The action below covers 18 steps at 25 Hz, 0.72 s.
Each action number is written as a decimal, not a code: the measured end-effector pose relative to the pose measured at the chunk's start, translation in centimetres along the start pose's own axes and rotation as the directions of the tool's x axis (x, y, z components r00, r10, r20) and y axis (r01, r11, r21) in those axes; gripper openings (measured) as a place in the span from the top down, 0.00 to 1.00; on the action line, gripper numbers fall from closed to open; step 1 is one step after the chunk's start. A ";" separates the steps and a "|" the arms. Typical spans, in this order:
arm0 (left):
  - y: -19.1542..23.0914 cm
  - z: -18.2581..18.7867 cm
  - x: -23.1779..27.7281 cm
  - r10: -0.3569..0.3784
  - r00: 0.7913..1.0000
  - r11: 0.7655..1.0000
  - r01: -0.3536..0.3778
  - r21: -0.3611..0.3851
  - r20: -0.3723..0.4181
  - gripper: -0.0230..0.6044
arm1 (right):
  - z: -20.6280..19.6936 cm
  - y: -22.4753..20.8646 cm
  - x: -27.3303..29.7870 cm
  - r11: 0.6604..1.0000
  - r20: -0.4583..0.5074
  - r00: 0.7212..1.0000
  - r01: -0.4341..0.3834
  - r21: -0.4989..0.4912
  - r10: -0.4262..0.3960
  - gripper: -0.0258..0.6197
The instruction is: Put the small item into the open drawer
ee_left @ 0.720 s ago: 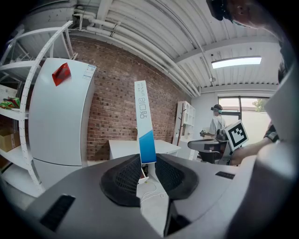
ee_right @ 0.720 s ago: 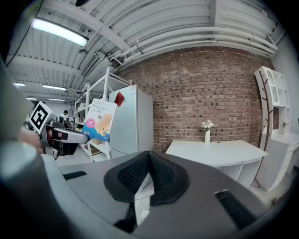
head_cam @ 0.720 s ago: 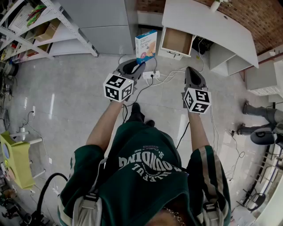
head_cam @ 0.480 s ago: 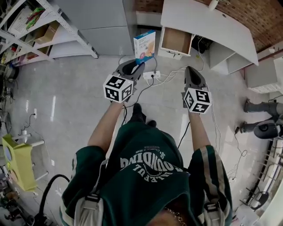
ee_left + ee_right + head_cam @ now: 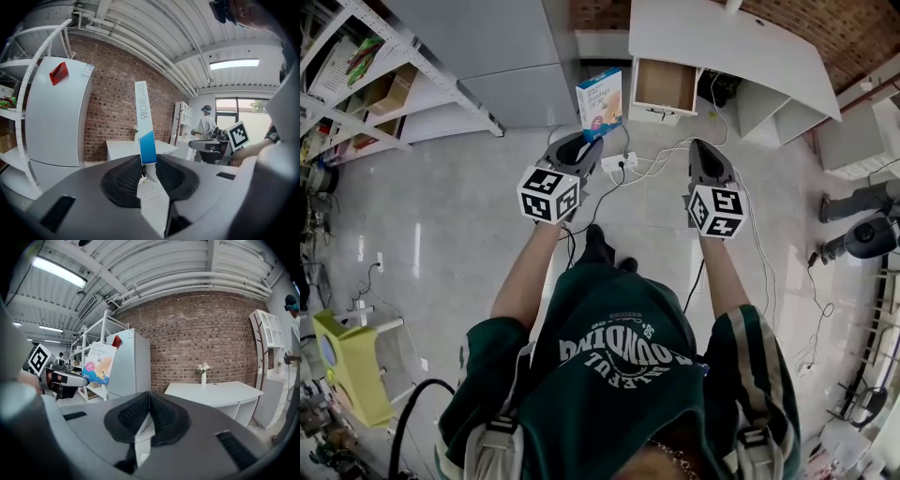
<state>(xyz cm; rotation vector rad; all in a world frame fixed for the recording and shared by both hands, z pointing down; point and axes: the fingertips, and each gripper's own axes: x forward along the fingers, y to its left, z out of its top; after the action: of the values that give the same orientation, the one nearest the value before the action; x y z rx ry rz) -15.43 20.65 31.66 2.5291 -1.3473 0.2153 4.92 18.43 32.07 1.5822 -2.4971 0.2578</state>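
A small blue-and-white bandage box (image 5: 600, 101) stands upright between the pads of my left gripper (image 5: 584, 142), which is shut on its lower end. In the left gripper view the box (image 5: 146, 123) shows edge-on, rising from the left gripper (image 5: 148, 161). The open drawer (image 5: 664, 86) hangs out of the white desk (image 5: 727, 37), ahead and to the right of the box. My right gripper (image 5: 709, 150) is shut with nothing in it; in the right gripper view (image 5: 149, 398) its pads meet. That view also shows the box (image 5: 99, 363) at the left.
A power strip with white cables (image 5: 621, 160) lies on the tiled floor under the grippers. A grey fridge (image 5: 502, 47) and white shelving (image 5: 366, 75) stand at the left, and a yellow cart (image 5: 352, 366) at lower left. Another person (image 5: 205, 124) stands at the right.
The desk and drawer have drawn a little closer and shifted left in the head view. Both grippers keep their hold and spacing, the box still in the left one.
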 end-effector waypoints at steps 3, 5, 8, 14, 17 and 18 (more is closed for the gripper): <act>0.1 -0.1 -0.2 -0.008 1.000 1.000 0.008 0.000 -0.006 0.80 | 0.0 0.4 -0.2 1.000 0.000 1.000 0.004 -0.003 -0.004 0.92; 0.1 -0.3 -0.2 -0.014 1.000 1.000 0.014 -0.001 -0.009 0.80 | -0.1 0.5 -0.4 1.000 -0.002 1.000 0.008 -0.007 -0.008 0.92; -0.2 -0.2 -0.1 -0.024 1.000 1.000 0.024 0.001 -0.006 0.80 | 0.0 0.4 -0.6 1.000 -0.001 1.000 0.012 -0.011 -0.012 0.92; -0.9 0.1 0.0 -0.034 0.999 0.999 0.034 0.004 -0.005 0.80 | 0.4 0.4 -1.4 1.000 0.005 1.000 0.011 -0.026 -0.010 0.92; -1.2 0.3 0.2 -0.039 0.999 0.999 0.039 0.009 -0.004 0.80 | 0.5 0.1 -1.7 1.000 0.009 1.000 0.015 -0.024 -0.015 0.92; -1.2 0.3 0.3 -0.040 0.999 0.999 0.040 0.010 -0.003 0.80 | 0.5 0.0 -1.8 1.000 0.009 1.000 0.016 -0.024 -0.016 0.92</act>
<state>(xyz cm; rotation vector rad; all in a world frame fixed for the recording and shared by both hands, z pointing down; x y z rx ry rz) -14.29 21.00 31.23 2.5607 -1.2960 0.2189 5.65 19.87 31.17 1.5966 -2.4837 0.2182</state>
